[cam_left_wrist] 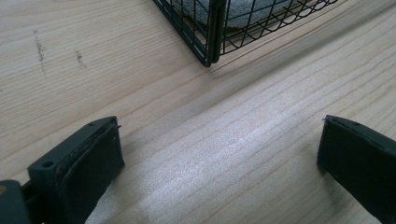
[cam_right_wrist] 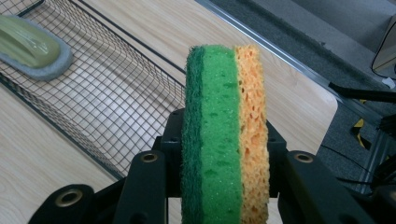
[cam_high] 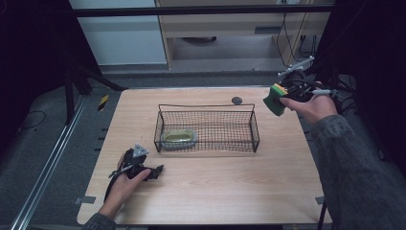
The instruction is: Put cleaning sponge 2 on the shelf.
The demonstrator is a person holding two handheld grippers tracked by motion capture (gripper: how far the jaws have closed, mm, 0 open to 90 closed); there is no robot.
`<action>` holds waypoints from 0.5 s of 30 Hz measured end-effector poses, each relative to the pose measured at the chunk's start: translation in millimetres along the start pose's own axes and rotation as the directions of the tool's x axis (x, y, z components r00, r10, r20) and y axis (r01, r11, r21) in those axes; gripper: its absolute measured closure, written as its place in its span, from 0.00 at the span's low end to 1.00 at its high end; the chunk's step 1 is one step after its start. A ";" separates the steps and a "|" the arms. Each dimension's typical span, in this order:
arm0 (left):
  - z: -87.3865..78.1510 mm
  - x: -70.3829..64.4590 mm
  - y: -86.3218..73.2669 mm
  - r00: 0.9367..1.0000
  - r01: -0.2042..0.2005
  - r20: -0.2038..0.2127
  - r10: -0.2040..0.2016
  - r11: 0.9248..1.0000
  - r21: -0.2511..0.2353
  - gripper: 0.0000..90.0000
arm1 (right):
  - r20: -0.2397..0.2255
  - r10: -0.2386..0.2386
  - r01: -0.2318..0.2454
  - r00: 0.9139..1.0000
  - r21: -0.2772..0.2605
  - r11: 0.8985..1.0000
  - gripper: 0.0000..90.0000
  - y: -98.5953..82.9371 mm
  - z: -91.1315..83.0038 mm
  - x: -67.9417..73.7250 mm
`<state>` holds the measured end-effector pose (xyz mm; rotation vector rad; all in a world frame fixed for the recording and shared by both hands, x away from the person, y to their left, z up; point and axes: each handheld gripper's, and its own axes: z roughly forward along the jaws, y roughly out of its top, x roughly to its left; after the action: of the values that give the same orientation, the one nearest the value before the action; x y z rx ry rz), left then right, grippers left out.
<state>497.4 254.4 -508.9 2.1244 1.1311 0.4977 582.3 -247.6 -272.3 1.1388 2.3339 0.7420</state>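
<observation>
Right tongs [cam_right_wrist: 219, 186] clamp the sponge [cam_right_wrist: 226, 135] across its faces near the surface's far right corner; light, soft, squashable, likely secure; left tongs [cam_left_wrist: 219, 154] gape, holding nothing.

Sponge held above the table's far right edge, wire basket at centre

The right gripper [cam_high: 281, 98] clamps a green-and-yellow sponge [cam_high: 275, 99] well right of the black wire basket [cam_high: 207, 128], which holds a greenish dish [cam_high: 178, 138] at its left end. The left gripper [cam_high: 152, 171] rests low on the table [cam_high: 215, 191], near the basket's front left corner.
</observation>
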 end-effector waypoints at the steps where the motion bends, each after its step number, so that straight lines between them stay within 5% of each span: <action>1: 0.0 0.0 0.0 1.000 0.001 0.001 -0.001 1.000 0.000 0.00 | 0.000 -0.001 0.001 1.000 0.002 1.000 0.72 1.9 0.9 0.1; 15: -0.2 0.0 0.2 1.000 0.001 0.000 -0.001 1.000 0.003 0.00 | -0.018 -0.017 0.018 1.000 0.035 0.999 0.72 32.8 35.0 7.3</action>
<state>497.4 254.4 -508.6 2.1269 1.1332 0.4956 617.7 -215.2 -279.3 1.1296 2.3778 0.7106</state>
